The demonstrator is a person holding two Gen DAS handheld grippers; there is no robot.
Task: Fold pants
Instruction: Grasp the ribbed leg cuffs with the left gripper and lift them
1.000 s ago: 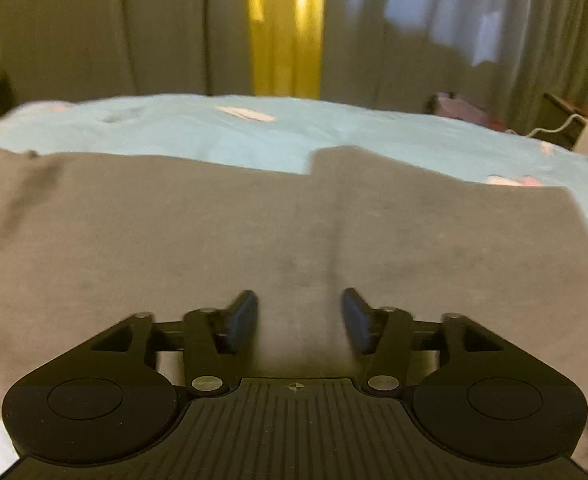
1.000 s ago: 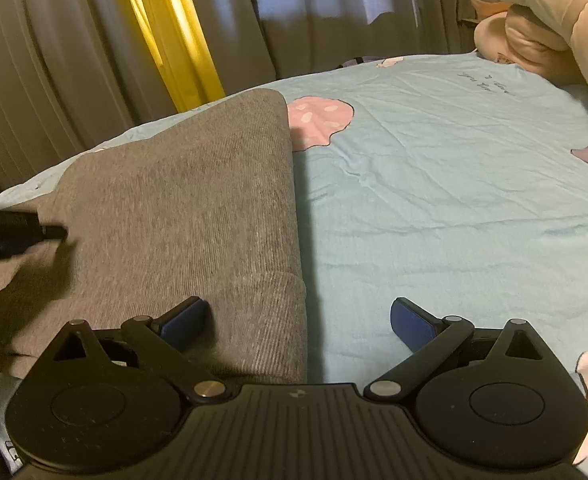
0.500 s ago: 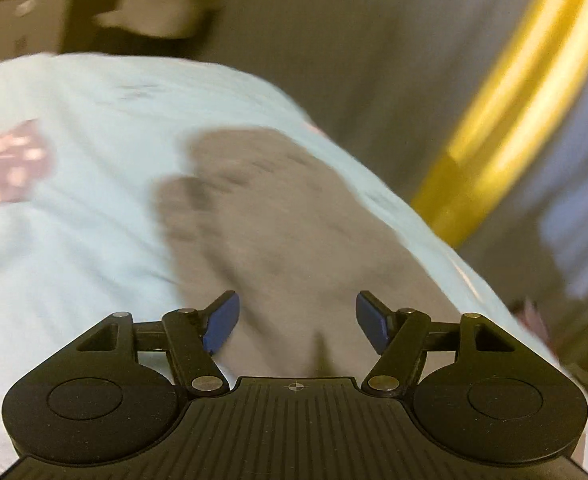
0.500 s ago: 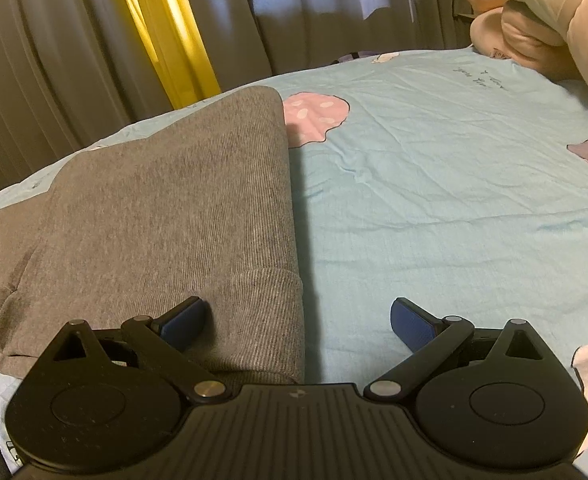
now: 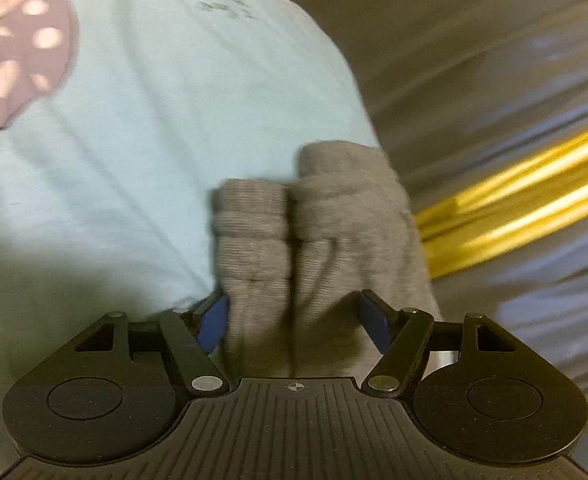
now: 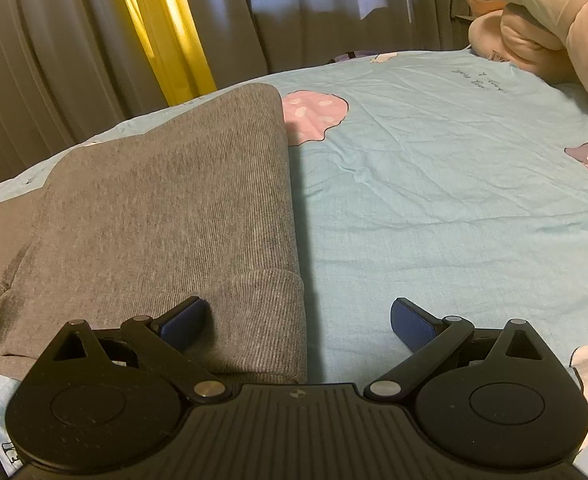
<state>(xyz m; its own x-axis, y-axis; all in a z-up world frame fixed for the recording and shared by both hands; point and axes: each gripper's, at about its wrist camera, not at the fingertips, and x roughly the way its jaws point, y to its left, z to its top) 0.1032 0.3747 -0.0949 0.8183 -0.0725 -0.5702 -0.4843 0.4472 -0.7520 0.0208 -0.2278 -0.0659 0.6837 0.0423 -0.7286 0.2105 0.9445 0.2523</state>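
The grey ribbed pants lie folded on the light blue bed sheet. In the right wrist view the ribbed cuff edge sits at the near right corner. My right gripper is open over that corner, its left fingertip above the fabric and its right fingertip above the sheet. In the left wrist view, tilted and blurred, the pants show as bunched folds running away from me. My left gripper is open with the pants end between its fingers, not clamped.
Grey curtains with a yellow strip hang behind the bed. A pink plush toy lies at the far right of the bed. Pink mushroom prints mark the sheet beside the pants.
My left gripper has swung round from facing across the flat pants to the pants' end, with the view rolled sideways. It has opened a little wider. The right gripper has barely moved.
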